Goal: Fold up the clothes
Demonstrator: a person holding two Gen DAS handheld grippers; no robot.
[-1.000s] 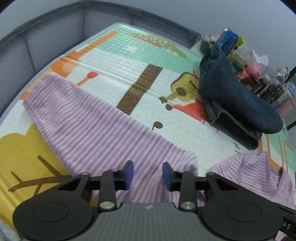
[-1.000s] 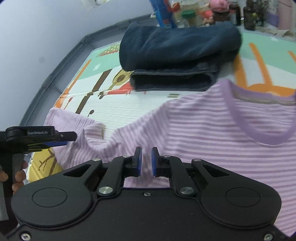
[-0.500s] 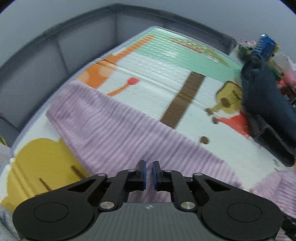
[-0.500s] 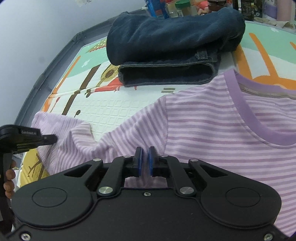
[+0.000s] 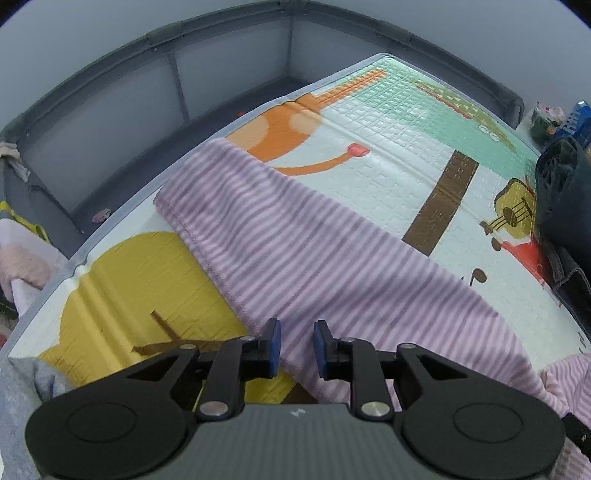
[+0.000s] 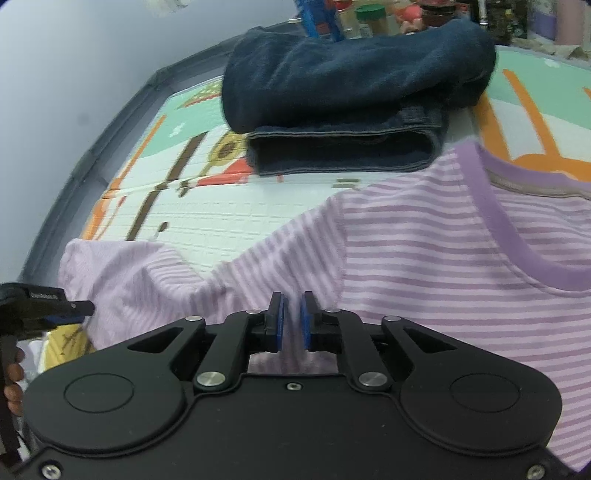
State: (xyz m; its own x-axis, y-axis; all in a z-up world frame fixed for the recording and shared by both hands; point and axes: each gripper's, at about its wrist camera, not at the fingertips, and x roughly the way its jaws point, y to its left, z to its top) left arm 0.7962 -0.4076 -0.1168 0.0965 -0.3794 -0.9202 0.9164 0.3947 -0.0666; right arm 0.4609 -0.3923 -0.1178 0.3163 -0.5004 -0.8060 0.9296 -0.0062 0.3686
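A lilac-and-white striped shirt [image 6: 424, 258] lies spread on a patterned play mat [image 5: 388, 122], its solid purple collar [image 6: 517, 236] toward the far right of the right wrist view and one long sleeve [image 5: 295, 240] stretched diagonally across the mat in the left wrist view, running from the far left toward the near right. The left gripper [image 5: 296, 345] hovers over the near portion of this sleeve with its blue-padded fingers clearly parted and nothing between them; the sleeve's hemmed edge passes just beneath the left finger. The right gripper [image 6: 291, 323] sits low over the shirt near the shoulder seam, its pads separated by only a narrow gap; striped cloth shows through that gap, but whether any fabric is pinched cannot be determined. Folded dark denim jeans [image 6: 351, 107] rest on the mat just beyond the shirt's shoulder, at the far side. Behind them stands a row of bottles and jars [image 6: 369, 14], blurred. A grey padded rail [image 5: 147, 74] borders the mat on the left and far sides.
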